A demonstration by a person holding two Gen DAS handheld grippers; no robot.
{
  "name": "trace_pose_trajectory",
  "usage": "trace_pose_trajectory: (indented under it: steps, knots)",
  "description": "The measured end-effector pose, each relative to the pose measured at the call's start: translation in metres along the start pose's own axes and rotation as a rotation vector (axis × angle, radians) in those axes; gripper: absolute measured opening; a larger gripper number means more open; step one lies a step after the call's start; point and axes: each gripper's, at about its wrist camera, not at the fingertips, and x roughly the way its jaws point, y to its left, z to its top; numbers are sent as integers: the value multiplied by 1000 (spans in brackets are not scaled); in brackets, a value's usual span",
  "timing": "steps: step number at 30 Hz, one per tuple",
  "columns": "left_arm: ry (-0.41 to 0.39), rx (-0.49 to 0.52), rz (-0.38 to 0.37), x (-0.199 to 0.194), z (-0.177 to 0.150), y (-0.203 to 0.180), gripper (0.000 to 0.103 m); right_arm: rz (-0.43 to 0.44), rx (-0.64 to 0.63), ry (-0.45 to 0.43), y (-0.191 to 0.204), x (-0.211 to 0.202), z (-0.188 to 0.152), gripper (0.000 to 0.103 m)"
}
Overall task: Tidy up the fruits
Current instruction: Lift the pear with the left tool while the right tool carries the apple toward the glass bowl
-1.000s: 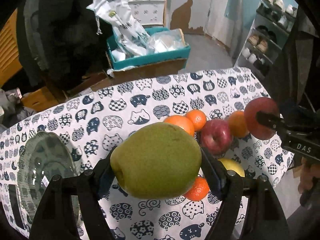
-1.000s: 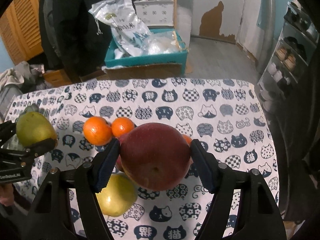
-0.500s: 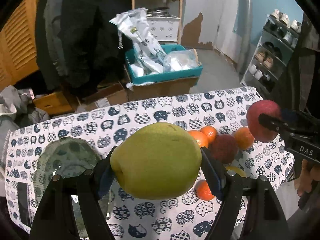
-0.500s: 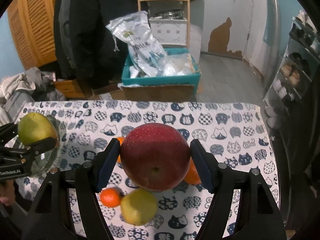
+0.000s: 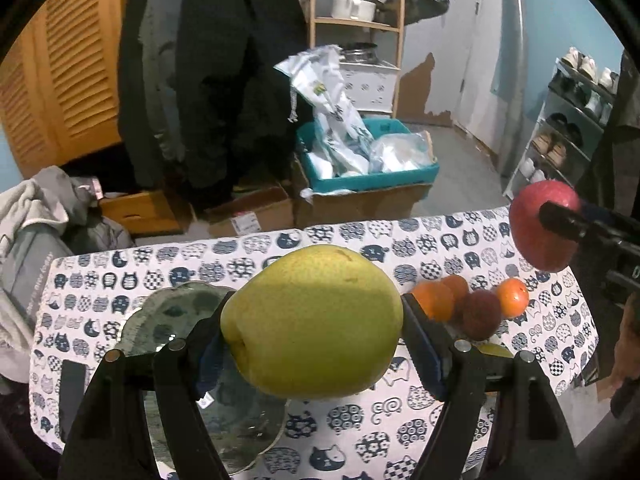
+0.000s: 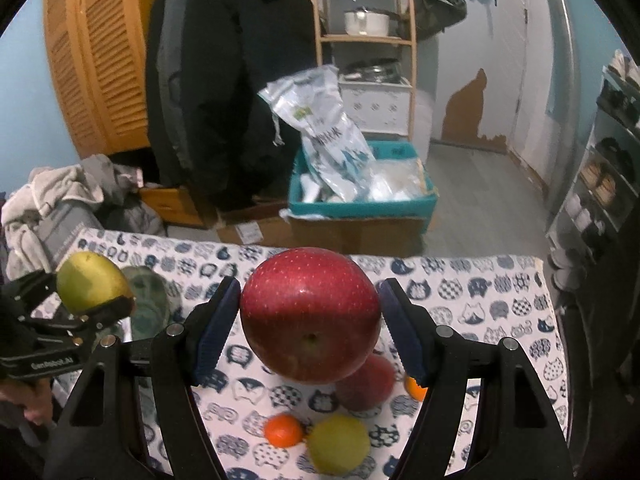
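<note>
Both pairs of jaws are clamped on fruit. The left gripper squeezes a large green pear from both sides between its blue pads, held in the air above the bench and tilted down toward it. The right gripper pinches a red apple the same way, also angled downward over the cat-print cloth. From the left wrist view the right gripper with its apple hangs at the far right edge, clear of the bench top; from the right wrist view the left gripper and pear sit at the far left, with a hand partly visible beneath.

Below the pear lies a glass plate. On the cloth rest a second red apple, a yellow-green fruit and several oranges, grouped close together near the bench's right part.
</note>
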Motion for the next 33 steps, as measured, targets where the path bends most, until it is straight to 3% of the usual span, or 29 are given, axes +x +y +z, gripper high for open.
trace_pose_trajectory:
  steps: [20, 33]
  knots:
    - [11, -131, 71, -4, -15, 79, 79, 124, -76, -22, 85, 19, 39, 72]
    - [101, -231, 140, 20, -48, 141, 79, 221, -137, 2, 156, 50, 53, 72]
